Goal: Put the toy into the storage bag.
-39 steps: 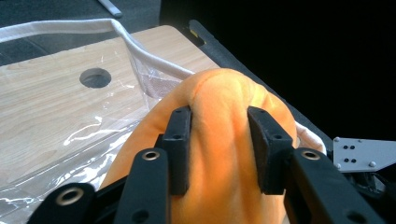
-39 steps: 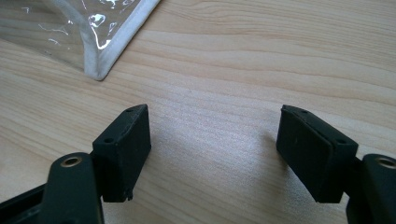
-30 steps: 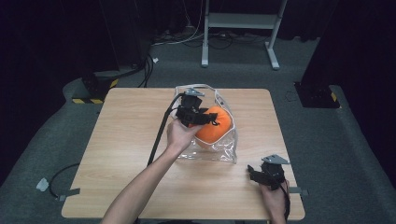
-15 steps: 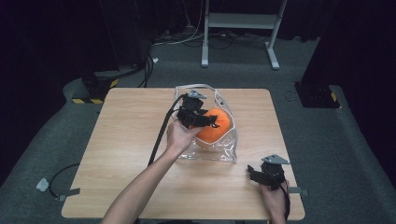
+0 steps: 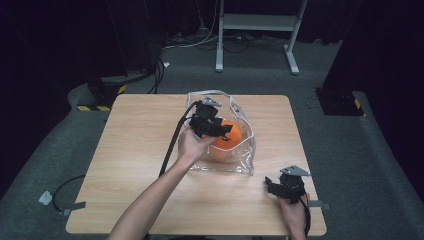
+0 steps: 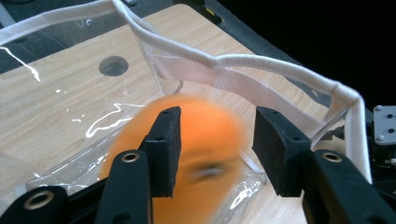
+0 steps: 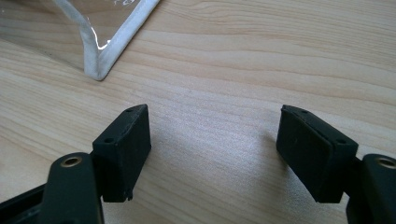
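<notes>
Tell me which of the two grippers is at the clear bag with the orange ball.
The left gripper, jaws over the orange ball in the clear bag; the right gripper sits apart, near the table's edge.

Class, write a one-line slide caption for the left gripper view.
Left gripper, jaws just opening, poised over an orange ball inside a clear, white-trimmed bag.

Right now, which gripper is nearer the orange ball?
Left. The left gripper is right over the orange ball in the clear bag; the right gripper rests near the table's front corner.
</notes>
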`<state>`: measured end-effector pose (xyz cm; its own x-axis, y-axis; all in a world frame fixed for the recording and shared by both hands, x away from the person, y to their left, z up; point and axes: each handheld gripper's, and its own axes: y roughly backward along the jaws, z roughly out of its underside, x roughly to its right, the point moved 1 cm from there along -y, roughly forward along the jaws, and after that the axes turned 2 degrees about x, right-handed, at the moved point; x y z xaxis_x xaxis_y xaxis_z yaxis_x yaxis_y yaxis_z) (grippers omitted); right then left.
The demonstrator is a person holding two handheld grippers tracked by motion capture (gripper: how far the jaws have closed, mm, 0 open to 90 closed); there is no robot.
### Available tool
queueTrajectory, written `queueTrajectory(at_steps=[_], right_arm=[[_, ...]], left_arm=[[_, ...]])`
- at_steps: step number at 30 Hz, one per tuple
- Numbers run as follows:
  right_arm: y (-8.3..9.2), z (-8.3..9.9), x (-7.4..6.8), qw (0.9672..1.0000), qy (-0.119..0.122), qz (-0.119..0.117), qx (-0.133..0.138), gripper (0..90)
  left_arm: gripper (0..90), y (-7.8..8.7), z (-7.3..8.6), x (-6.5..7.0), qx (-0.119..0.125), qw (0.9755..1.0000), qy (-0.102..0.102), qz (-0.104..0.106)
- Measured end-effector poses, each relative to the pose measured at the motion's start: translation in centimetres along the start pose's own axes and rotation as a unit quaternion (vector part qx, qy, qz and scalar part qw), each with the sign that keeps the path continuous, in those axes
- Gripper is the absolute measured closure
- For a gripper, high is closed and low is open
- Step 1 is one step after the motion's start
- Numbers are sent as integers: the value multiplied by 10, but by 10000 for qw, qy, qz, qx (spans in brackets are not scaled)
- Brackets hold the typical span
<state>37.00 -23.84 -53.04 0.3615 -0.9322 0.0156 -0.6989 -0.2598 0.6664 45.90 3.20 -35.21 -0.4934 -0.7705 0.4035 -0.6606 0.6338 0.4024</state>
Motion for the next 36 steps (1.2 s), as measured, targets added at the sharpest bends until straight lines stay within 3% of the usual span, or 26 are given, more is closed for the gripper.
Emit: queueTrajectory(at_steps=[15, 25, 36], right_arm=[[0, 0, 0, 10000, 3, -1, 1, 259], [0, 0, 0, 10000, -5, -1, 0, 259], [0, 0, 0, 10000, -4, -2, 0, 259]], left_arm=[[416, 13, -6, -2, 374, 9992, -29, 107], [374, 25, -11, -7, 616, 9980, 74, 139], [339, 41, -15, -15, 836, 9965, 68, 64]])
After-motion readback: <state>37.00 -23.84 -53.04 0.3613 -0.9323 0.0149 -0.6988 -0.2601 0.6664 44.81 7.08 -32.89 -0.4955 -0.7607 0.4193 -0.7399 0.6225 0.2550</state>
